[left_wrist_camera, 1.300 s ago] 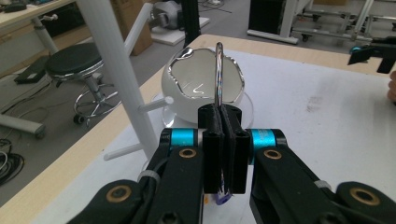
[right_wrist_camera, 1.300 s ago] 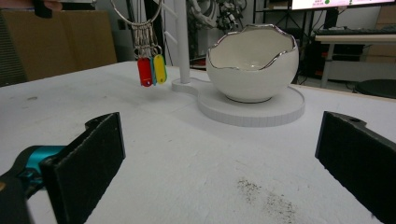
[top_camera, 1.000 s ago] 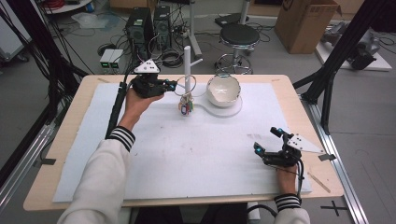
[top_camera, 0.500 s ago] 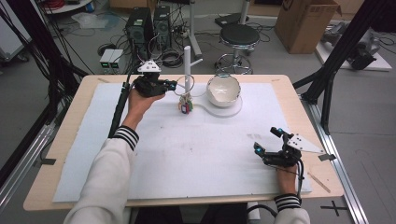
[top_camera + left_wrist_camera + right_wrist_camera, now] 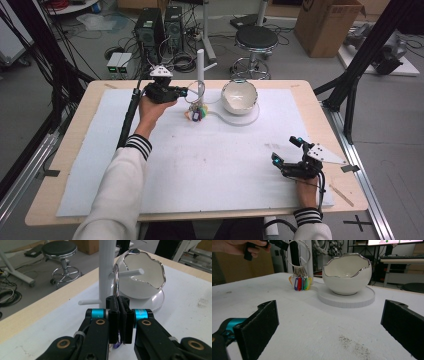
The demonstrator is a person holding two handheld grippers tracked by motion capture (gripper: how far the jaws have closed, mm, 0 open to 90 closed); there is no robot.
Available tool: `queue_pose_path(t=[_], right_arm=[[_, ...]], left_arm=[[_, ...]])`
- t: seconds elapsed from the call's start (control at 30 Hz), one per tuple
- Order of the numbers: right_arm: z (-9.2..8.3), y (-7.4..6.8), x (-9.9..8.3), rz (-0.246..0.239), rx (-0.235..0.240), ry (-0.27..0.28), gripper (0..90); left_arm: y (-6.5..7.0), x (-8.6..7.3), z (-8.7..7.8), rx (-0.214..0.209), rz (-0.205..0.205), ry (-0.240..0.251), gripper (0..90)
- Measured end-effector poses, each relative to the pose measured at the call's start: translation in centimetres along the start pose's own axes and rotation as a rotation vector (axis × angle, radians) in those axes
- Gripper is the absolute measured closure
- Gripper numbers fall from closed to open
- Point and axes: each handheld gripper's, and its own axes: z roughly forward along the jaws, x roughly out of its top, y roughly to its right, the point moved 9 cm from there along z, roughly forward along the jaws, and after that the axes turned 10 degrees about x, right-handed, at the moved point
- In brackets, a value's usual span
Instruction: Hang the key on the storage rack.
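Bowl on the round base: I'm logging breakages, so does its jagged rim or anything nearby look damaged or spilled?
The bowl has a wavy, silver-edged eggshell-style rim; it looks made so, with no shards around. The only oddity is a dark gritty smudge on the white mat.

bowl [image 5: 347, 275]: white, silver-edged rim | round base [image 5: 347, 298]: white | stand [image 5: 106, 267]: white | key ring [image 5: 299, 255]: silver | tags [image 5: 300, 283]: orange, blue, red, green, yellow | table [image 5: 75, 165]: light wood, covered by white sheet [image 5: 200, 160] | fingers [image 5: 258, 327]: black, teal-accented | sleeve cuffs [image 5: 137, 145]: black-and-white striped | stool [image 5: 256, 37]: black seat, chrome frame
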Motion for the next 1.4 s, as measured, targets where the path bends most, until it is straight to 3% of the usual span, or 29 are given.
queue_pose_path(t=[0.17,0.3,0.4,0.43,0.5,0.6,0.67,0.73,0.8,0.93,1.07,1.4], right_arm=[[0.0,0.1,0.0,-0.005,-0.001,0.0,0.9],[0.0,0.0,0.0,-0.002,-0.001,0.001,0.9],[0.0,0.0,0.0,-0.001,0.001,-0.001,0.9],[0.0,0.0,0.0,-0.002,0.001,-0.001,0.9],[0.0,0.0,0.0,-0.001,0.001,-0.001,0.9],[0.0,0.0,0.0,-0.002,0.001,-0.001,0.9],[0.0,0.0,0.0,0.003,0.001,-0.001,0.9],[0.0,0.0,0.0,-0.001,0.002,0.002,0.9],[0.0,0.0,0.0,-0.005,0.001,-0.001,0.9],[0.0,0.0,0.0,-0.002,0.0,-0.001,0.9],[0.0,0.0,0.0,-0.014,-0.001,-0.004,0.9],[0.0,0.0,0.0,-0.014,-0.004,-0.003,0.9]], left_arm=[[0.1,-0.2,0.2,0.002,0.007,-0.014,86.9],[0.2,-0.1,0.2,0.004,-0.017,-0.002,84.8],[-0.2,0.2,-0.2,0.018,-0.029,0.043,72.4],[-0.3,0.2,-0.3,0.008,-0.041,0.048,63.9],[-0.3,0.1,-0.6,-0.05,-0.081,0.043,45.1],[-0.2,-0.2,-1.4,-0.092,-0.049,0.049,30.6],[0.2,-0.5,-2.0,-0.12,-0.054,0.047,17.7],[0.5,-1.0,-2.9,-0.107,0.009,0.053,12.4],[0.7,-1.3,-3.8,-0.099,0.021,0.072,1.9],[1.1,-2.3,-6.5,-0.097,0.041,0.124,1.7],[1.3,-4.1,-9.3,-0.061,0.085,0.161,1.7],[1.9,-9.9,-14.6,-0.019,0.054,0.254,1.7]])
